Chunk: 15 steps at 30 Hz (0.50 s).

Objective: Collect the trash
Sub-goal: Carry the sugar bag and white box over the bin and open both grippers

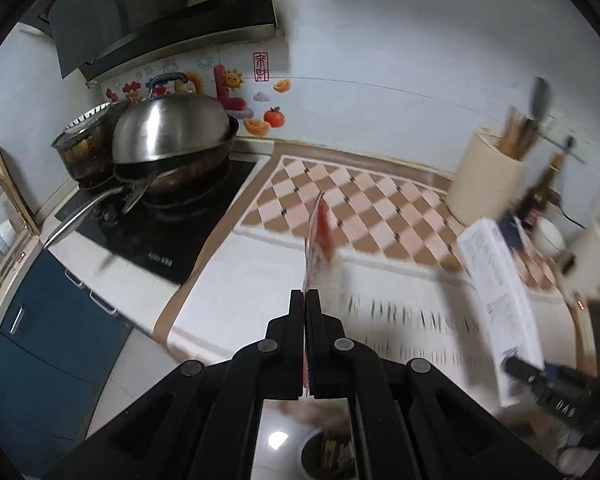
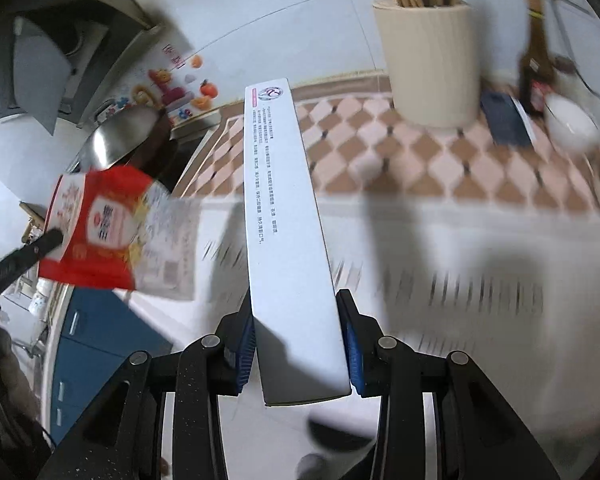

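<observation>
My left gripper [image 1: 305, 294] is shut on a red and clear plastic wrapper [image 1: 320, 240], seen edge-on and sticking up above the counter mat [image 1: 260, 280]. In the right wrist view the same wrapper [image 2: 112, 232] hangs flat at the left, pinched by the left gripper's black fingers [image 2: 40, 246]. My right gripper [image 2: 298, 320] is shut on a long white carton [image 2: 288, 240] printed with small text; the blue pads press on both its sides. The left wrist view shows that carton [image 1: 496, 300] at the right. Both views are blurred by motion.
A wok under a steel lid [image 1: 172, 136] sits on the black hob at the left. At the back right stand a cream utensil holder [image 2: 432, 64], a dark bottle [image 2: 536, 60] and a white bowl [image 2: 572, 124]. Blue cabinets [image 1: 52, 344] lie below the counter, and a round dark container [image 1: 324, 456] sits on the floor.
</observation>
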Tool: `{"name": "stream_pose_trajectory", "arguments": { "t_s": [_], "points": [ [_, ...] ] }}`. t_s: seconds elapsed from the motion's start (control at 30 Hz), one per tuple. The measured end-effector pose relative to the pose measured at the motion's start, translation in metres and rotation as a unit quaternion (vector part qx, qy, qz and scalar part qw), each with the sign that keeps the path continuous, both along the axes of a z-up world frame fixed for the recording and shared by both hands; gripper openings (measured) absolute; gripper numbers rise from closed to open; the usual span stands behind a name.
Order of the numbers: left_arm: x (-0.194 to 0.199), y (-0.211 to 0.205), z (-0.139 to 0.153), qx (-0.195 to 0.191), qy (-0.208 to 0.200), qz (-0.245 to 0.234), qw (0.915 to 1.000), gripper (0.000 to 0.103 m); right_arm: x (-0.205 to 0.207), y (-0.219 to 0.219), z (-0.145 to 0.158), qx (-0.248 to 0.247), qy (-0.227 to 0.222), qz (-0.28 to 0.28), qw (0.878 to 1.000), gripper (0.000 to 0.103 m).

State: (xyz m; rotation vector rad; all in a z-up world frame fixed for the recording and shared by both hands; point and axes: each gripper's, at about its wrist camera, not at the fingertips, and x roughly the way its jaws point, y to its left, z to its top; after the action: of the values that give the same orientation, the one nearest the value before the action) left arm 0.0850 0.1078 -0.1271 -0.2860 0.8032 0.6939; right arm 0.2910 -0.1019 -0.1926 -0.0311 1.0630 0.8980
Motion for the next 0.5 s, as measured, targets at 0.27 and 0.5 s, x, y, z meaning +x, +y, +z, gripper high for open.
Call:
{"name": "stream_pose_trajectory", "arguments": {
  "t_s": [0.27, 0.5],
  "points": [
    [-0.105, -0.041, -0.034, -0.097, 0.051, -0.068, 0.9917, 0.0, -0.175, -0.063, -0.036, -0.009, 0.071, -0.039, 0.997, 0.039],
    [-0.114, -0.075, -0.178, -0.194, 0.161, -0.074, 0.9648, 0.0, -0.251, -0.109, -0.152, -0.085, 0.175, -0.063, 0.979, 0.039]
  ]
}}
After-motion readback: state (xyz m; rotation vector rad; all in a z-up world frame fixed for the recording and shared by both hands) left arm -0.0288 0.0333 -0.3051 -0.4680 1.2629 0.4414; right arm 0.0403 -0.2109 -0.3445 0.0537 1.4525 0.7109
